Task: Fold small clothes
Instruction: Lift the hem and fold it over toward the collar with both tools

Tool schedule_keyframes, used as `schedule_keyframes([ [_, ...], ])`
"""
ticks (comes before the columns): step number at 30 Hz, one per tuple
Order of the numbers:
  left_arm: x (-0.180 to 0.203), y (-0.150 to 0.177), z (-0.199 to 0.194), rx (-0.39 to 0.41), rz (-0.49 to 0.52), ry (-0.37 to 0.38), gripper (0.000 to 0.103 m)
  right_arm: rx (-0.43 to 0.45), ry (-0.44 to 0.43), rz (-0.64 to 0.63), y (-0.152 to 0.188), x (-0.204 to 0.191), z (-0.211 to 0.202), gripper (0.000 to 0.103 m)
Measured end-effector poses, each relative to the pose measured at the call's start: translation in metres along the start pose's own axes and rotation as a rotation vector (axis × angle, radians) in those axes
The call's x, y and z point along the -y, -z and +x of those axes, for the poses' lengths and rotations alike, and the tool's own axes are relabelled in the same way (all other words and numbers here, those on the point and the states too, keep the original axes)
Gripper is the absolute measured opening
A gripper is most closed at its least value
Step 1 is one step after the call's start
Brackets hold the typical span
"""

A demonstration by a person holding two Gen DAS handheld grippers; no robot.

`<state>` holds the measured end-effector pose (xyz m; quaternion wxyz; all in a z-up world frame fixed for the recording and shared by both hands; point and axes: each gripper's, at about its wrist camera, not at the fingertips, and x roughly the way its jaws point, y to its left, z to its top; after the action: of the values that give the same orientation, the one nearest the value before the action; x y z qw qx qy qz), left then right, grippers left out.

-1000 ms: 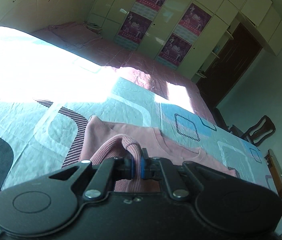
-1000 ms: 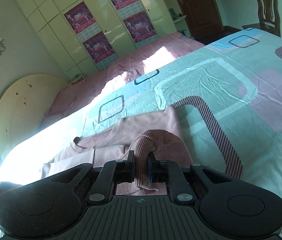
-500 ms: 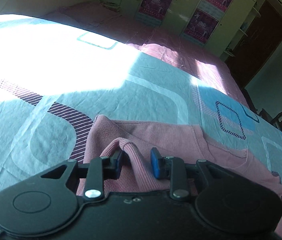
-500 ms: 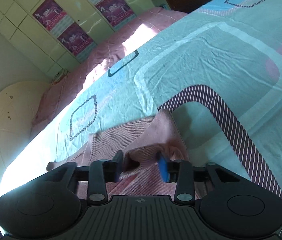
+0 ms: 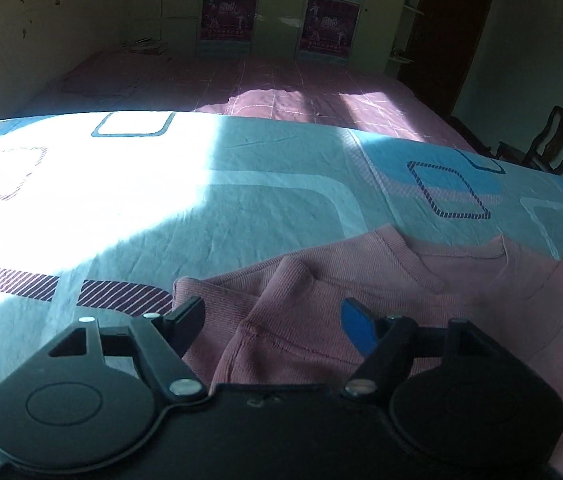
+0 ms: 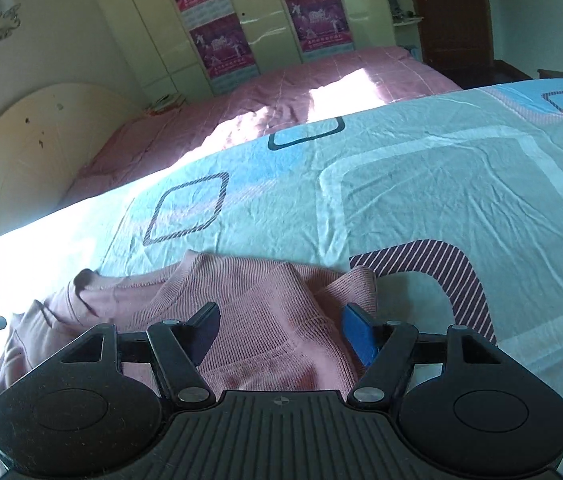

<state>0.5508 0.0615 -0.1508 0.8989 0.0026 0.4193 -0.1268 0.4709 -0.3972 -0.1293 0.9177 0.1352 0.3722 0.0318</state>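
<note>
**A:** Both claws are spread wide and holding nothing. On the left gripper [image 5: 273, 318] the fingers stand apart with pink knit lying loose between them; the right gripper [image 6: 283, 326] shows the same, its blue pad [image 6: 357, 338] clear of the cloth.

**B:** So where is the garment?

**A:** The pink ribbed sweater [image 5: 361, 312] lies on the patterned bedsheet [image 5: 241, 208], close under both cameras and toward the near edge of the bed. Its neckline [image 6: 129, 286] faces the far side. A doubled layer with a stitched hem [image 5: 293, 332] rests on top of the body, right between the left gripper's fingers.

**B:** Why open there?

**A:** My guess is that a folded part has been laid down on the body and the fingers are parted so the cloth stays flat instead of being dragged. One at each side would keep the fold square.

**B:** Anything else nearby?

**A:** Beyond the sheet's far edge, a pink quilt [image 6: 281, 96] and wardrobe doors with posters [image 6: 217, 44]. A wooden chair [image 5: 549, 144] stands past the right end.
</note>
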Motion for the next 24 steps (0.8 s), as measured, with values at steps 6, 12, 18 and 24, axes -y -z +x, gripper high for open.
schedule_keyframes([
  [6,-0.002,0.006,0.024,-0.05,0.046,0.024,0.057,-0.055,-0.007,-0.109,0.0,-0.003,0.025,0.068],
  [12,0.001,0.008,0.02,-0.054,0.1,0.086,0.015,-0.097,-0.006,-0.159,0.002,-0.004,0.035,0.017],
  [18,0.001,0.004,-0.02,0.139,0.041,0.075,0.009,0.036,-0.017,-0.138,-0.005,-0.006,0.001,0.007],
  [24,-0.003,-0.007,-0.031,0.274,-0.095,-0.017,0.009,0.176,0.075,-0.101,-0.02,-0.007,-0.012,0.007],
])
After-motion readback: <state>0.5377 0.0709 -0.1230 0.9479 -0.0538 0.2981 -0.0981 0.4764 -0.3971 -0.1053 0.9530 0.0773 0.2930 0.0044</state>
